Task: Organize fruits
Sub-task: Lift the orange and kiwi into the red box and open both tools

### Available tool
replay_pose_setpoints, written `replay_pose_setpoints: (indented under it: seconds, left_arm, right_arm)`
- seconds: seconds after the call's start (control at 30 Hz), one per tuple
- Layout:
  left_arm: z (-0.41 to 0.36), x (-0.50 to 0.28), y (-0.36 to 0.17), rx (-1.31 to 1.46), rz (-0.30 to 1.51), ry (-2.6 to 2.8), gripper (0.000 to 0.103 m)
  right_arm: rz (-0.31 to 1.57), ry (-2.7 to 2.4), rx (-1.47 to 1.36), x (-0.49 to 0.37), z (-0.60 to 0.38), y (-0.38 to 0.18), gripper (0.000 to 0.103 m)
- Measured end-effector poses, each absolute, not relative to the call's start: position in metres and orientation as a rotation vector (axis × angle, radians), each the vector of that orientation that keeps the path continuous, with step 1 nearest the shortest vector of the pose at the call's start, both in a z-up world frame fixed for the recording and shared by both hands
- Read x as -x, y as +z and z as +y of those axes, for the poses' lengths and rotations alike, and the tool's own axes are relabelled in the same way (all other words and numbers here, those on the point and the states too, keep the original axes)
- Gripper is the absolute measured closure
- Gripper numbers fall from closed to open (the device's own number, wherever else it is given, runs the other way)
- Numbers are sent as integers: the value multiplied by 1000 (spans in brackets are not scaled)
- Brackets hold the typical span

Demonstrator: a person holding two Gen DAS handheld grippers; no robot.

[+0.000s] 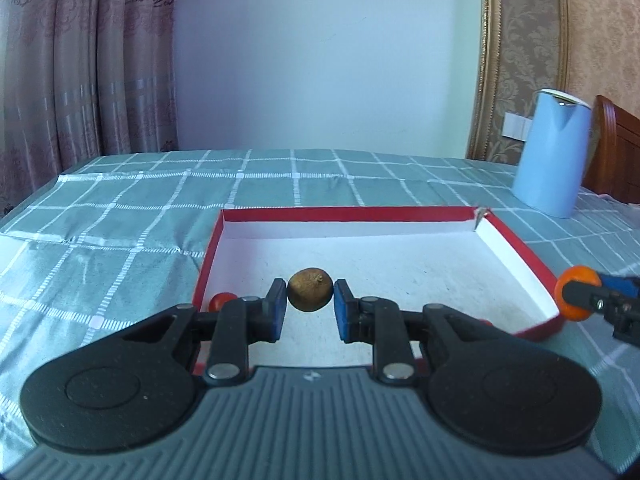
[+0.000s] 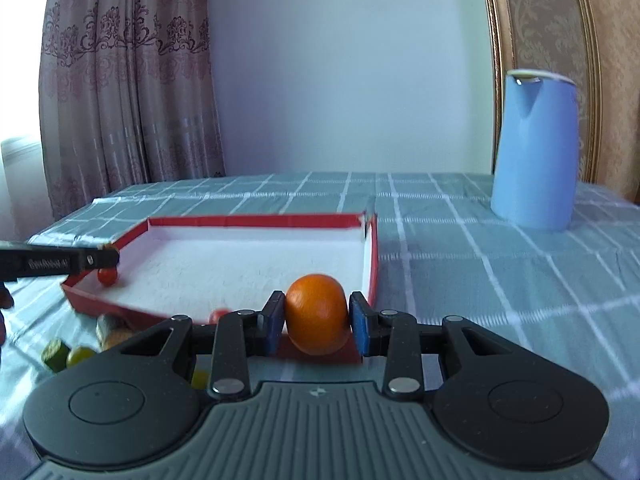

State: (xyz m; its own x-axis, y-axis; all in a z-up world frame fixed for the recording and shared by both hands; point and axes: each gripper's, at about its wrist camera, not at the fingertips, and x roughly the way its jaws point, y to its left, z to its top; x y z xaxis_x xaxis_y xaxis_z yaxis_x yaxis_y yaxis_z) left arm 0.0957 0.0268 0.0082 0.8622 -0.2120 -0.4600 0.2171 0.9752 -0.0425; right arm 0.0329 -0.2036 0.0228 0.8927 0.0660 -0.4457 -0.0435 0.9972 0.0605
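From the left wrist, the left tool (image 1: 310, 308) is over the near part of a shallow red box (image 1: 516, 240) with a white inside, which lies on a teal checked tabletop (image 1: 120, 216); a brown, rough-skinned fruit (image 1: 310, 289) sits between its blue pads (image 1: 343, 316), the left pad at the fruit's edge and the right pad with a thin gap showing, so whether it is gripped or merely framed I cannot tell; a small red fruit (image 1: 221, 302) lies in the box's near left corner, partly hidden by the left finger; at the right edge the right tool (image 1: 576, 298) holds an orange fruit (image 1: 570, 280) just off the box's right wall; a light blue jug (image 1: 550, 156) stands beyond, near a wooden chair back (image 1: 612, 148). From the right wrist, the right tool (image 2: 317, 320) is closed on the orange fruit (image 2: 316, 312), both pads pressing its sides, above the box's (image 2: 374, 256) near right corner; the left tool (image 2: 60, 264) reaches in from the left over the box's left wall, a small red fruit (image 2: 107, 276) just below its tip; another small red fruit (image 2: 220, 314) peeks out behind the left finger; several greenish-yellow pieces (image 2: 68, 354) lie on the tabletop (image 2: 500, 288) in front of the box, blurred; the jug (image 2: 534, 152) stands to the far right.
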Motion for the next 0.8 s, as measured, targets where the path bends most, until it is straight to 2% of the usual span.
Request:
replay_pose_setpoints:
  seconds: [0.33,0.8]
  left_arm:
    - [22,-125,-2,-15,541,-159,80]
    - [28,-143,-15,-19,611,-139,80]
  right_arm:
    - [494,9,45,-89,-186,18,75]
    - [489,33,-126,-80,-230,30,75]
